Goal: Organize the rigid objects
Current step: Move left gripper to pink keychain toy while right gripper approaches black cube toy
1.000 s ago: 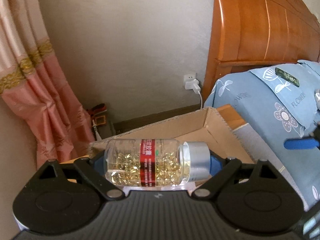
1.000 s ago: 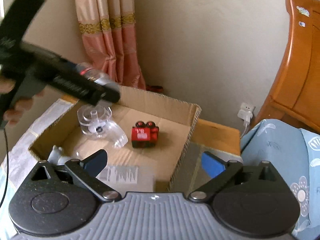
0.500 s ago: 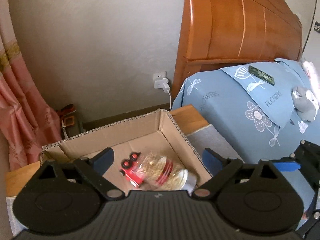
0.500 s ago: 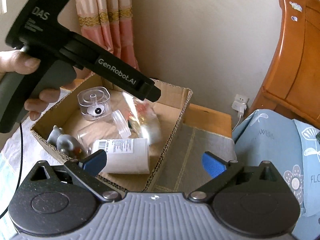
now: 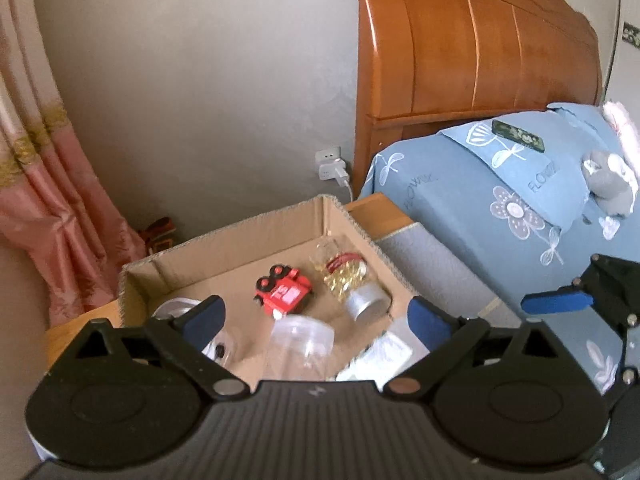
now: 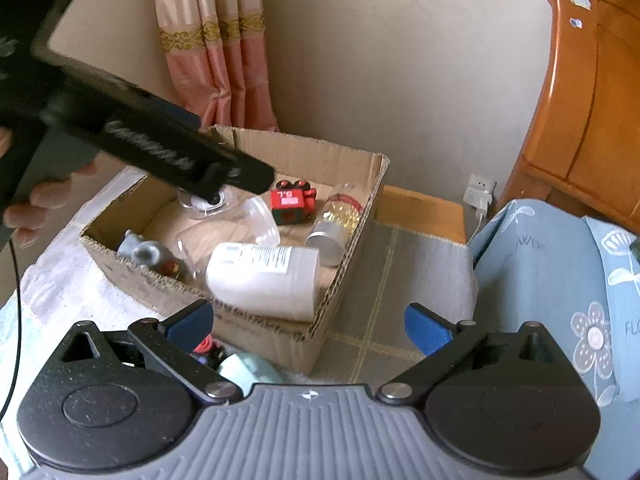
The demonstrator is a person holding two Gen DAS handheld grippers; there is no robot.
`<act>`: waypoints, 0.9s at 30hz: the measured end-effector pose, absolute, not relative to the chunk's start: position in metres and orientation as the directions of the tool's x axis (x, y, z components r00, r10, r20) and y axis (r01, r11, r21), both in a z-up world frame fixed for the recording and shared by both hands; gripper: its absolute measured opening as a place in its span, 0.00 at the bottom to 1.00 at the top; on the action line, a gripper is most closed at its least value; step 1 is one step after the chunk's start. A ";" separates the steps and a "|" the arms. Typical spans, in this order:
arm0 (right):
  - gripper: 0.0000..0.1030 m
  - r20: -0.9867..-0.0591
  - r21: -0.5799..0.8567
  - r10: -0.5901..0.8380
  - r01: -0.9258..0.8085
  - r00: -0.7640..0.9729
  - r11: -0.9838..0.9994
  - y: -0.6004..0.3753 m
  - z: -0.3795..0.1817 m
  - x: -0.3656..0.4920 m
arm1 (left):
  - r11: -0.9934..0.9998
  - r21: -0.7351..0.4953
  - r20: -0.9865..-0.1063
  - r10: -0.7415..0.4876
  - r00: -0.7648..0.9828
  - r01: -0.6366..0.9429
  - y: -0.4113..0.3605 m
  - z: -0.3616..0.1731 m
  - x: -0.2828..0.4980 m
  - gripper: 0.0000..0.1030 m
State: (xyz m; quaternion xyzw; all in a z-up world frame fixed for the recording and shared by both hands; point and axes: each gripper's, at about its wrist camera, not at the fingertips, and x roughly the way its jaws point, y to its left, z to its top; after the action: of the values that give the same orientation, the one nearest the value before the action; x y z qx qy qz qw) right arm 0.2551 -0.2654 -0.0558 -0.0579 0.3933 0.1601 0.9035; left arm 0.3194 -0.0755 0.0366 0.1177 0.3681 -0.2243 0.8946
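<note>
A clear capsule bottle (image 5: pixel 350 280) with a silver cap lies in the cardboard box (image 5: pixel 224 232), beside a red toy vehicle (image 5: pixel 282 292). My left gripper (image 5: pixel 316 318) hovers above the box, its jaws opening with nothing between them. In the right wrist view the same bottle (image 6: pixel 336 220) rests against the box wall (image 6: pixel 348 256), near a white bottle (image 6: pixel 264 276), a clear jar (image 6: pixel 240 228) and a grey figurine (image 6: pixel 144 250). My right gripper (image 6: pixel 308 322) stands open and holds nothing, near the box's front corner. A hand grips the left tool's black housing (image 6: pixel 160 148).
A bed with blue floral bedding (image 5: pixel 500 200) and a wooden headboard (image 5: pixel 480 40) lies to the right. A wall socket with a charger (image 5: pixel 332 164) is behind the box, a pink curtain (image 5: pixel 48 200) to the left. The box stands on a grey mat (image 6: pixel 380 280).
The left gripper let go of the capsule bottle, which dropped into the box beside the red toy. Its jaws spread wider. The right gripper drew back from the box.
</note>
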 end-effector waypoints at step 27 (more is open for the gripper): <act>1.00 -0.775 -0.015 0.093 -0.166 0.625 0.986 -0.257 -0.157 0.171 | 0.900 0.012 -0.756 -0.277 0.593 0.436 -0.046 -0.055 0.193 0.99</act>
State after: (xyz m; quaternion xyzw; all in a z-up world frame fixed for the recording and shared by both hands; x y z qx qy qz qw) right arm 0.1712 -0.2569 -0.1569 -0.0423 0.4271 0.0719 0.9003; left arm 0.1930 -0.0462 -0.0552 0.0983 0.4036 -0.2010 0.8872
